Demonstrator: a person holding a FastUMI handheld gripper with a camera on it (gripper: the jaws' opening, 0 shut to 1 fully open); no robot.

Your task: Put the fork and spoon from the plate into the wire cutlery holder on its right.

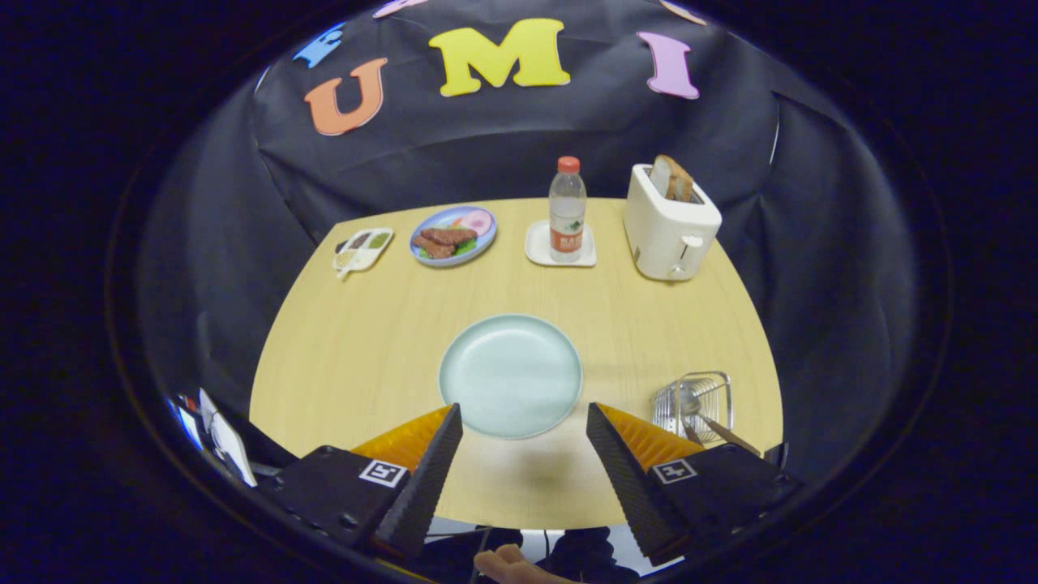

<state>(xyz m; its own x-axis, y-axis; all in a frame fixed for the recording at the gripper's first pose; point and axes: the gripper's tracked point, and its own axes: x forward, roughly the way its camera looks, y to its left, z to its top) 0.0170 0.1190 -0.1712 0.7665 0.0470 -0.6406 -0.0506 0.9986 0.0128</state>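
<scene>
A: Hand-held gripper (524,418) hung above the near edge of the counter (365,357), fingers spread wide, nothing between them. The pale green plate (511,375) lay just ahead of the fingertips, at twelve o'clock, and looked bare.

B: And the cutlery?

A: In the wire cutlery holder (694,404), at about three o'clock from the plate, near the counter's right edge. A spoon (691,405) bowl showed inside the wires; a dark handle (726,434) stuck out toward five o'clock. Could not tell whether that handle was the fork's or the spoon's, and the fork itself was not clear to me.

B: So the step in hand?

A: Judged the transfer as good as done, and the step a clean retreat. Doing it well meant keeping the fingers wide and drawing straight back and up, well clear of that protruding handle just beside the right finger.

B: Risk?

A: A sideways swing toward three o'clock might catch the handle and tip the light holder. The water bottle (567,209), toaster (670,221) and food plate (452,235) stood far off at the back, no concern.
</scene>
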